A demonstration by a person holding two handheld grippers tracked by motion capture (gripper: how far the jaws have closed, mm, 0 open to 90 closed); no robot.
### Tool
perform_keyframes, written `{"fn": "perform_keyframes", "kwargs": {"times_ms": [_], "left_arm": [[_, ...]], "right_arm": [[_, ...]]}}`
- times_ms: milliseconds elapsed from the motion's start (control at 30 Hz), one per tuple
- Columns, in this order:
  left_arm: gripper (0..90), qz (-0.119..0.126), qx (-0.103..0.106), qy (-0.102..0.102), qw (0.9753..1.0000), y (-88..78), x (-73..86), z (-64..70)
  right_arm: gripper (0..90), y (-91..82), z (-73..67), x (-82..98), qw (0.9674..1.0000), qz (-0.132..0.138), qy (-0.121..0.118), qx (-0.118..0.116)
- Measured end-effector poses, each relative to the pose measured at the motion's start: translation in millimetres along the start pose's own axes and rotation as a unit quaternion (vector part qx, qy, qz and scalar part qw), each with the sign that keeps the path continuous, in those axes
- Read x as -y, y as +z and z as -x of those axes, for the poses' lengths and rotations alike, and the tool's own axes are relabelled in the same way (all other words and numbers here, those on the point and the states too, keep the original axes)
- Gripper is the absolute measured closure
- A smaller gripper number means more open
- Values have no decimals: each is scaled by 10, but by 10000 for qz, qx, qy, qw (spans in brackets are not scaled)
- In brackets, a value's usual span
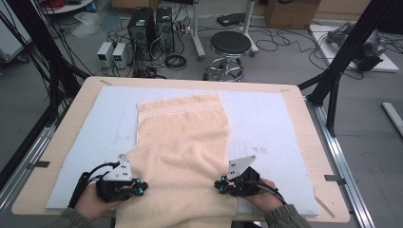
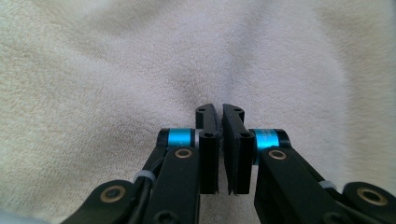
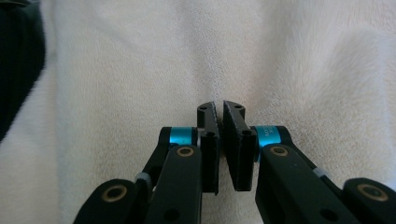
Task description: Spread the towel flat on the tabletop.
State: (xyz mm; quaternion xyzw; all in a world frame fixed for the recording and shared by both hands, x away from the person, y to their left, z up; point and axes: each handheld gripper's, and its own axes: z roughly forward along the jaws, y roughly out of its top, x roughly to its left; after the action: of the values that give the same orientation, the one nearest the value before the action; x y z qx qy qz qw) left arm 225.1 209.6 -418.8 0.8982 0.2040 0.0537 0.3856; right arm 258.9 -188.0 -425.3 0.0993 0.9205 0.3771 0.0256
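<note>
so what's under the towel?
The towel lies on a pale blue mat covering the wooden table. Whatever is beneath its middle is hidden; the near end overhangs the edge.

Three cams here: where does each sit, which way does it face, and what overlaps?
High view: above the person's side, facing forward and down on the table and towel; forearms, both hands, left claw, right claw.
Left gripper view: on the left claw, looking along its shut jaws, towel close behind.
Right gripper view: on the right claw, jaws shut, towel behind.
Shared: all three see the towel; each claw appears in the high view and its own.
</note>
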Motion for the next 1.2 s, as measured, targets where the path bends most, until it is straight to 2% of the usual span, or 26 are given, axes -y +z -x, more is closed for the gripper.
{"fn": "perform_keyframes", "kwargs": {"times_ms": [67, 167, 200, 267, 367, 467, 567, 667, 733, 833, 867, 900, 967, 1033, 1067, 1200], "left_arm": [[847, 20, 95, -15, 10000, -47, 16, 96], [821, -94, 495, -7, 9987, -104, 17, 176], [785, -70, 485, 28, 9988, -119, 9, 197], [683, 54, 378, 90, 9992, -156, -11, 189], [631, 300, 147, -52, 9994, -190, -30, 79], [618, 483, -152, -182, 9985, -188, -34, -108], [608, 568, -572, -360, 9961, -149, -39, -291], [581, 604, -939, -536, 9923, -95, -62, -448], [574, 611, -1077, -616, 9904, -60, -82, -522], [561, 619, -1192, -663, 9887, -11, -114, -606], [561, 648, -1186, -696, 9884, 1, -119, -618], [560, 659, -1154, -706, 9886, 9, -123, -627], [558, 655, -1118, -730, 9889, 16, -128, -620], [556, 674, -1118, -694, 9890, 6, -130, -596], [556, 708, -1094, -677, 9892, -10, -129, -583], [556, 813, -1077, -669, 9886, -81, -107, -553]], "right_arm": [[849, -33, -88, 3, 10000, 27, -64, -50], [836, -70, -200, -5, 9998, 22, -117, -166], [818, -87, -221, -13, 9997, 12, -155, -168], [777, -145, -233, -37, 9997, 134, -149, -156], [726, -252, -185, -80, 9992, 377, -84, 47], [699, -319, -43, -108, 9982, 496, -15, 336], [670, -287, 154, -88, 9976, 376, 68, 574], [633, -177, 339, -15, 9976, 256, 303, 575], [621, -82, 445, 38, 9974, 169, 459, 524], [635, 36, 491, 93, 9976, -55, 527, 455], [665, 44, 490, 111, 9975, 22, 523, 465], [727, 38, 492, 127, 9973, 63, 569, 458], [837, 9, 511, 151, 9975, 72, 653, 277], [857, -5, 507, 160, 9975, 58, 663, 252], [860, -18, 497, 163, 9979, 33, 592, 266], [862, -117, 340, 226, 9986, -75, 478, 207]]}}
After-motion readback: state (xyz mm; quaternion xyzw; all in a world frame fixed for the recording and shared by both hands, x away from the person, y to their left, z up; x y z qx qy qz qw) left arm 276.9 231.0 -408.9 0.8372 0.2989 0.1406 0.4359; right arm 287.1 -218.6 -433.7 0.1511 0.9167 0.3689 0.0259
